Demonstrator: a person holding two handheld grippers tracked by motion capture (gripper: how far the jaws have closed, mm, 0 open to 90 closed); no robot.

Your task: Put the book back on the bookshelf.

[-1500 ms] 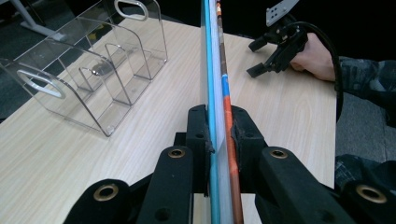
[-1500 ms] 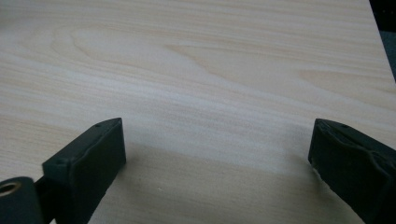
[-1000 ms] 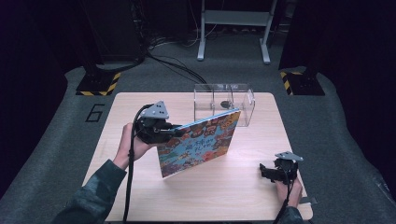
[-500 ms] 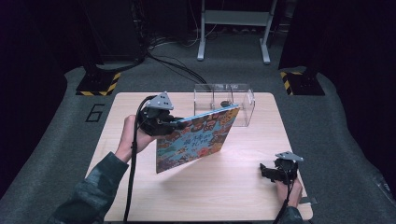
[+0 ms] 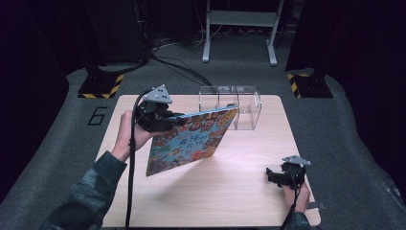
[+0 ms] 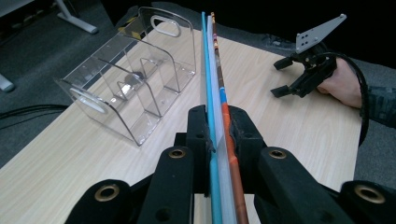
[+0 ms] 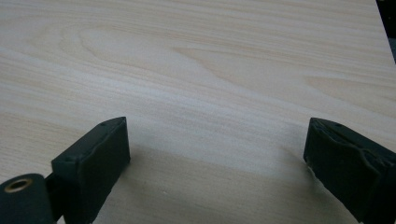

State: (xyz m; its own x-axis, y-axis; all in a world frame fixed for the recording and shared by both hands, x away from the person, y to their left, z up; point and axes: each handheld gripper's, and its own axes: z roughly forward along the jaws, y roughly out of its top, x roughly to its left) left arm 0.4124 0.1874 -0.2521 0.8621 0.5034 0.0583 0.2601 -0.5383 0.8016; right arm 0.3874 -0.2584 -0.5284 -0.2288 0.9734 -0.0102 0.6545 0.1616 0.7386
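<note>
My left gripper (image 5: 178,118) pinches the thin book (image 5: 191,140); it could slip or bump the clear rack (image 5: 232,106). My right gripper (image 5: 274,176) stays wide apart, holding nothing.

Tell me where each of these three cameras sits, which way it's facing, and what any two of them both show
High view: above the person's side, facing forward and down on the table; both forearms enter from below.
Left gripper view: on the left gripper, looking along its jaws clamped on the picture book toward the clear organizer.
Right gripper view: on the right gripper, facing bare tabletop between open jaws.
Shared: high and left gripper views both show book, organizer and right gripper.
</note>
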